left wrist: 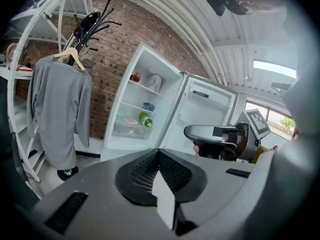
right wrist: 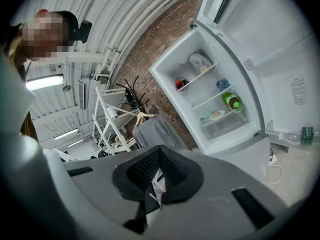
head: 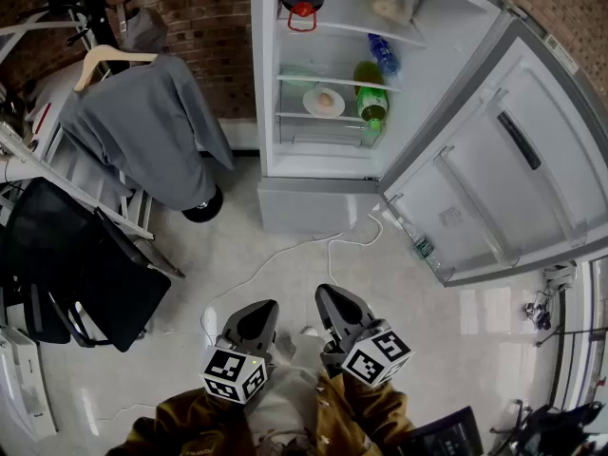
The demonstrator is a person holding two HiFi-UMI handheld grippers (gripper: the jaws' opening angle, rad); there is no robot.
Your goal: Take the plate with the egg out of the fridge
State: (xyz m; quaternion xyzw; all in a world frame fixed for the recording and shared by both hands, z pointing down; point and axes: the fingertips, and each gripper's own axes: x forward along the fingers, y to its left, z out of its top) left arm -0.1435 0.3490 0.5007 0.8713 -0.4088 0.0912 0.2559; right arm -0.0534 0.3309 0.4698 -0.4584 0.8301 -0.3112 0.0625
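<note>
I hold my left gripper (head: 256,313) and right gripper (head: 334,300) side by side, each with its jaws pressed together on nothing. Well ahead of them, in the open fridge (head: 313,205), the plate (head: 312,104) with the egg (head: 326,99) sits on a shelf, just left of a green bottle (head: 371,103).

Plate (head: 324,103) with egg (head: 326,99), inside open fridge (head: 313,204).
Pale and round, flat on middle shelf (head: 294,115), upper centre of head view; egg near its middle.
</note>
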